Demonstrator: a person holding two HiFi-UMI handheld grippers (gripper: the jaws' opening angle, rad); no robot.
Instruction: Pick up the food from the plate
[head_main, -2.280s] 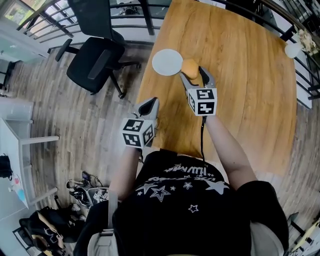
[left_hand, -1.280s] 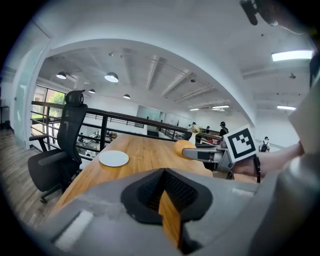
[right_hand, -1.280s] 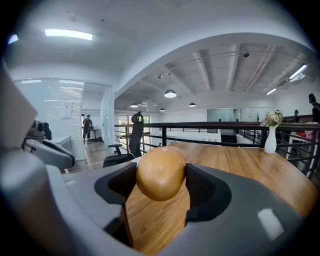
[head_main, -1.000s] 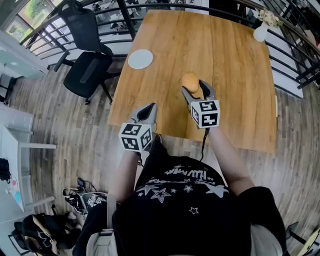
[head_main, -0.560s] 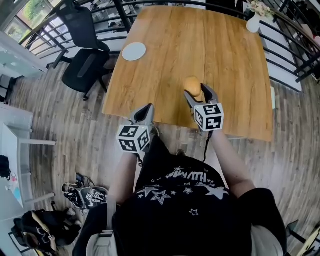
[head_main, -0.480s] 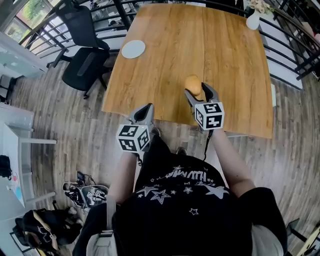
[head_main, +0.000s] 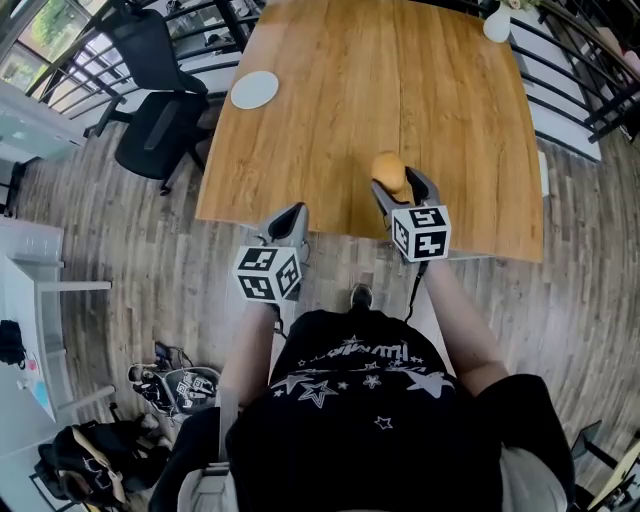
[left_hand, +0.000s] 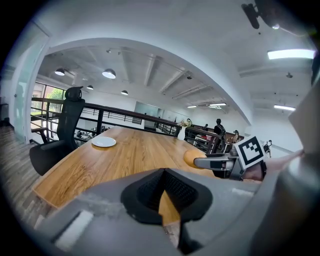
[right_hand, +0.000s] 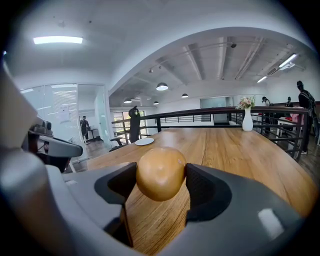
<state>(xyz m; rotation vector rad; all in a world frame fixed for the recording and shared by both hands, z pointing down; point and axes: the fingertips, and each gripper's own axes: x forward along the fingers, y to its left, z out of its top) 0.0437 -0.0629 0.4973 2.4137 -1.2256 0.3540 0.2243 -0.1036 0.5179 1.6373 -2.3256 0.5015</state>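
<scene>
A round golden-brown bun (head_main: 388, 168) hangs over the near part of the wooden table (head_main: 330, 110), with my right gripper (head_main: 397, 180) shut on it. In the right gripper view the bun (right_hand: 161, 172) fills the gap between both pads, clear of the tabletop. The white plate (head_main: 255, 89) lies bare at the table's far left corner, also seen far off as plate (right_hand: 144, 141) and plate (left_hand: 104, 142). My left gripper (head_main: 290, 214) is shut with nothing in it, just off the table's near edge; its pads (left_hand: 150, 192) meet at the tips.
A black office chair (head_main: 150, 135) stands left of the table beside the plate. A white vase (head_main: 497, 22) sits at the far right corner. Black railings run behind the table. Bags lie on the wooden floor at lower left.
My right gripper has carried the bun away from beside the plate toward the table's near edge. The person has backed away, so the table sits farther off. The left gripper stays shut.
</scene>
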